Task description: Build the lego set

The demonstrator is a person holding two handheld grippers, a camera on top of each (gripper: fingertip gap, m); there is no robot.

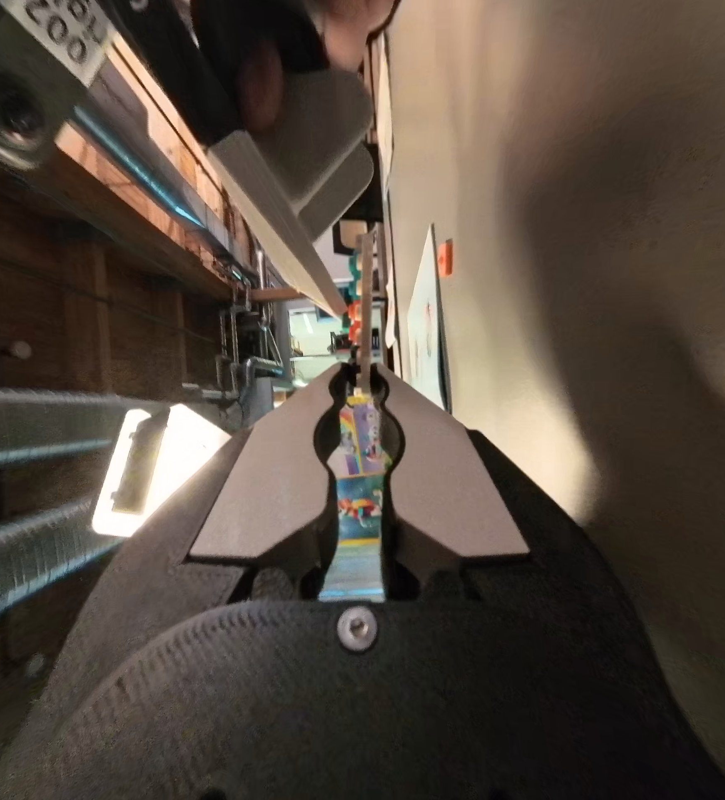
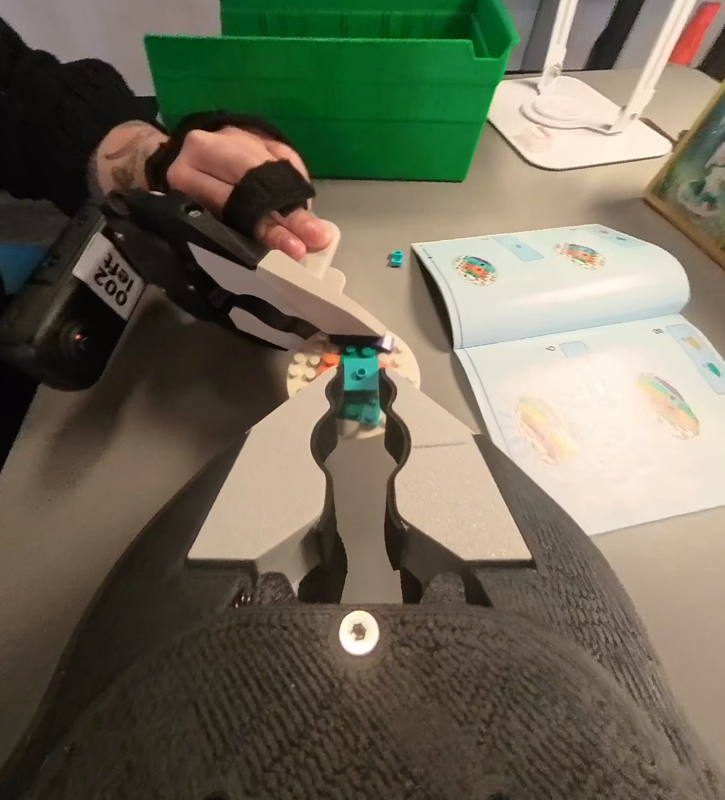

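Observation:
A round tan Lego plate (image 2: 308, 368) with orange and teal bricks on it lies on the grey table. My left gripper (image 2: 373, 340) is turned on its side and is shut on the plate's far edge. In the left wrist view, where it is (image 1: 365, 368), the plate (image 1: 367, 303) shows edge-on between its fingers. My right gripper (image 2: 358, 383) is closed around a teal brick stack (image 2: 358, 374) standing on the plate. A small purple piece (image 2: 385, 344) sits at the left gripper's tip. One finger of the right gripper (image 1: 308, 259) reaches in from the top of the left wrist view.
A green bin (image 2: 330, 99) stands at the back. An open instruction booklet (image 2: 568, 346) lies to the right, with a loose teal piece (image 2: 396, 258) beside it. A white stand (image 2: 577, 117) and the picture box (image 2: 719, 173) are at the far right. My left and right fingertips are right by each other.

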